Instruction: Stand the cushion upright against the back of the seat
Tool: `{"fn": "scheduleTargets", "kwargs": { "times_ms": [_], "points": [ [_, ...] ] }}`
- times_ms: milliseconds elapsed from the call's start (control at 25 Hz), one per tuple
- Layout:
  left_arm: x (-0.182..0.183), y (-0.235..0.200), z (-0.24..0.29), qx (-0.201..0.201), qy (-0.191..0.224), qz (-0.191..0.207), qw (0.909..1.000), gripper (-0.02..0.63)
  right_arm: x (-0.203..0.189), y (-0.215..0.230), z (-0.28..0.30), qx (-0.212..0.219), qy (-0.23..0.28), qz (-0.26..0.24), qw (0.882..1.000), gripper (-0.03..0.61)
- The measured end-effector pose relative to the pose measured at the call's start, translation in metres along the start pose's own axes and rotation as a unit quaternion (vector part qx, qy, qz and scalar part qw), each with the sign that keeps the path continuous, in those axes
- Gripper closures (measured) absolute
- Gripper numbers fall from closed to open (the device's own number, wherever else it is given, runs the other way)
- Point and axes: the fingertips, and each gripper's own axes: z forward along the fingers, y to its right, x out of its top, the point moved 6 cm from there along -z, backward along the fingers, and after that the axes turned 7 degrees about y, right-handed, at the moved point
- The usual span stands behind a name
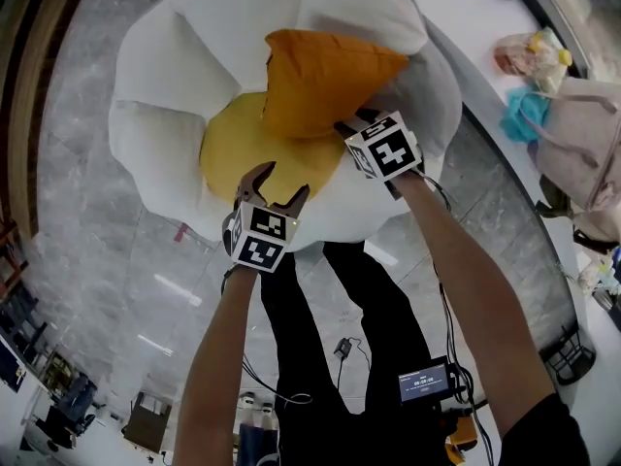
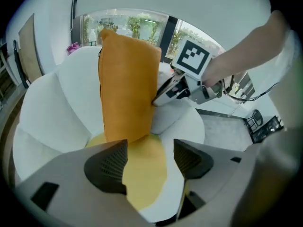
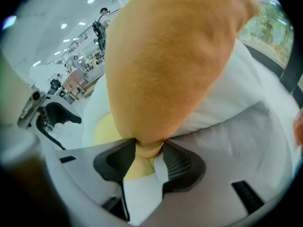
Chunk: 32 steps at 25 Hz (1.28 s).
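An orange cushion (image 1: 320,81) stands tilted on a white petal-shaped seat (image 1: 184,56) with a yellow middle (image 1: 233,149), and it leans toward the white back petals. My right gripper (image 1: 351,124) is shut on the cushion's lower right corner. In the right gripper view the orange fabric (image 3: 165,70) is pinched between the pads of the right gripper (image 3: 149,150). My left gripper (image 1: 279,184) hovers open over the seat's front edge, apart from the cushion. In the left gripper view only the yellow seat shows between the jaws of the left gripper (image 2: 150,162), with the cushion (image 2: 128,89) upright beyond.
Grey marble floor surrounds the seat. Bags and a teal bundle (image 1: 526,115) lie along the right wall, with a grey bag (image 1: 582,144) beside them. A black wire rack (image 1: 568,352) stands at the lower right. The person's dark legs are just in front of the seat.
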Motion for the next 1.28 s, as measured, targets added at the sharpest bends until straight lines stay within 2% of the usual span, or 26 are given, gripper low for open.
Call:
{"fn": "scheduleTargets", "kwargs": {
  "times_ms": [80, 120, 200, 280, 400, 480, 640, 760, 920, 1080, 1200, 1280],
  "points": [
    [0.002, 0.008, -0.009, -0.009, 0.016, -0.02, 0.9996, 0.299, 0.008, 0.0, -0.002, -0.029, -0.007, -0.024, 0.999, 0.392],
    [0.005, 0.011, -0.014, -0.012, 0.027, -0.035, 0.999, 0.302, 0.013, 0.001, -0.004, -0.038, -0.009, -0.032, 0.999, 0.42],
    [0.01, 0.018, -0.024, -0.017, 0.052, -0.061, 0.9966, 0.31, 0.018, 0.002, -0.01, -0.048, -0.008, -0.03, 0.998, 0.443],
    [0.013, 0.025, -0.036, -0.02, 0.07, -0.072, 0.9948, 0.323, 0.02, 0.0, -0.019, -0.05, -0.004, -0.021, 0.999, 0.443],
    [0.015, 0.034, -0.056, -0.023, 0.075, -0.076, 0.994, 0.33, 0.021, -0.015, -0.04, -0.043, 0.003, -0.009, 0.999, 0.443],
    [0.017, 0.039, -0.073, -0.022, 0.082, -0.101, 0.9913, 0.34, 0.017, -0.03, -0.059, -0.036, 0.005, -0.001, 0.999, 0.443],
    [0.025, 0.057, -0.114, -0.017, 0.115, -0.185, 0.9758, 0.369, 0.001, -0.069, -0.105, -0.014, 0.0, 0.003, 1.0, 0.443],
    [0.039, 0.074, -0.143, -0.019, 0.136, -0.196, 0.9709, 0.405, 0.003, -0.1, -0.146, 0.0, 0.01, 0.002, 1.0, 0.457],
    [0.063, 0.088, -0.194, -0.037, 0.18, -0.225, 0.9568, 0.449, 0.023, -0.155, -0.207, 0.009, 0.05, -0.007, 0.999, 0.465],
    [0.088, 0.087, -0.254, -0.056, 0.222, -0.217, 0.949, 0.466, 0.056, -0.209, -0.259, -0.005, 0.103, 0.008, 0.995, 0.474],
    [0.101, 0.083, -0.31, -0.066, 0.254, -0.174, 0.9491, 0.492, 0.085, -0.255, -0.296, -0.023, 0.142, 0.0, 0.99, 0.477],
    [0.107, 0.079, -0.346, -0.077, 0.272, -0.15, 0.9474, 0.541, 0.108, -0.284, -0.32, -0.032, 0.167, -0.014, 0.985, 0.483]
  ]
}}
